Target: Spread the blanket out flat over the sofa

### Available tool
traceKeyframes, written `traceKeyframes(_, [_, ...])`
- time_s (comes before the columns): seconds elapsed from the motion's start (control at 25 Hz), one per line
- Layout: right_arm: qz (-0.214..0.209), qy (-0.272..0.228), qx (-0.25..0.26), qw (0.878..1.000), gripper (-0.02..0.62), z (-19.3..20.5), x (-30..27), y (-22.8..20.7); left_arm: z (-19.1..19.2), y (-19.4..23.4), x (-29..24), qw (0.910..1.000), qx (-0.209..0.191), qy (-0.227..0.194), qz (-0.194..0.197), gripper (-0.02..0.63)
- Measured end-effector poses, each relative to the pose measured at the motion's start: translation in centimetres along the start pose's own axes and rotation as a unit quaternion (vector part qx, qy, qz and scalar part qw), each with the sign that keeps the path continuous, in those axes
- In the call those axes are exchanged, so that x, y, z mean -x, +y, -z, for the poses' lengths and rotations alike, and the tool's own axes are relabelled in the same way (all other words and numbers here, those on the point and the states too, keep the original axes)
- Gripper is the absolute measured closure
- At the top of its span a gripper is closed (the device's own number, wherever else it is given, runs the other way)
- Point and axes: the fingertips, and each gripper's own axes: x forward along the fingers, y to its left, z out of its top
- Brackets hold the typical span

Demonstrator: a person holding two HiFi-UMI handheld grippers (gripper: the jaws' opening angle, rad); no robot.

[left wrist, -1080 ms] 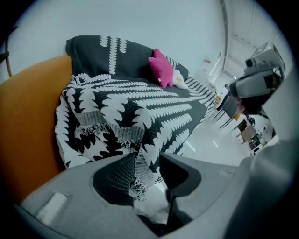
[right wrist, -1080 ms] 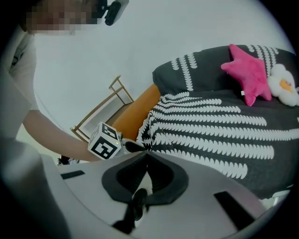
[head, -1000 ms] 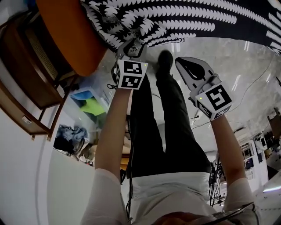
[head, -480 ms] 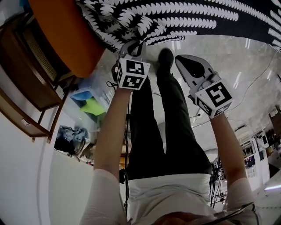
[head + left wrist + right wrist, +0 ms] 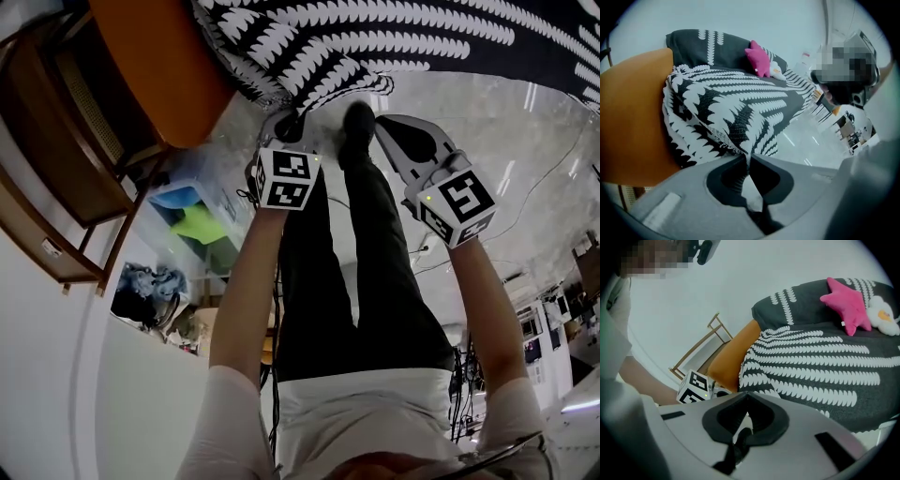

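A black blanket with white leaf stripes (image 5: pixel 375 37) (image 5: pixel 736 98) (image 5: pixel 820 366) lies over the orange sofa (image 5: pixel 159 66) (image 5: pixel 633 117) and hangs off its front. My left gripper (image 5: pixel 286 117) (image 5: pixel 746 157) is shut on the blanket's hanging corner, which runs taut from the sofa arm down into the jaws. My right gripper (image 5: pixel 386 127) (image 5: pixel 746 393) hovers to the right over the pale floor, just off the blanket's edge. Its jaws meet with nothing between them. A pink star cushion (image 5: pixel 758 58) (image 5: pixel 848 303) and a white one (image 5: pixel 883 315) rest at the sofa's back.
A wooden side table (image 5: pixel 56 141) stands left of the sofa arm. A clear plastic box (image 5: pixel 197 211) with blue and green contents sits on the floor by it. The person's legs (image 5: pixel 366 262) and a black shoe (image 5: pixel 356 122) are between the grippers. Cables trail on the floor.
The left gripper has come away from the sofa toward the person, drawing the blanket's corner out with it. The right gripper has kept still.
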Motion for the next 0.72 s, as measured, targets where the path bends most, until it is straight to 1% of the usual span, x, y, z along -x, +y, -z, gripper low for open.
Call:
traceKeyframes(0.16, [-0.001,0.004,-0.004,1.0,0.591,0.0,0.9,-0.6,1.3,1.5,0.2,0.9979,0.058,0.015,-0.025,0.58])
traceKeyframes(0.28, [-0.001,0.007,-0.004,1.0,0.591,0.0,1.8,-1.0,1.9,2.4,0.5,0.9951,0.088,0.02,-0.04,0.58])
traceKeyframes(0.52, [-0.006,0.011,-0.004,1.0,0.591,-0.2,3.1,-1.2,2.2,4.2,2.1,0.991,0.109,0.017,-0.076,0.581])
traceKeyframes(0.72, [-0.011,0.014,0.002,1.0,0.591,-0.6,2.6,-0.7,3.0,6.3,4.1,0.9891,0.104,0.004,-0.104,0.581])
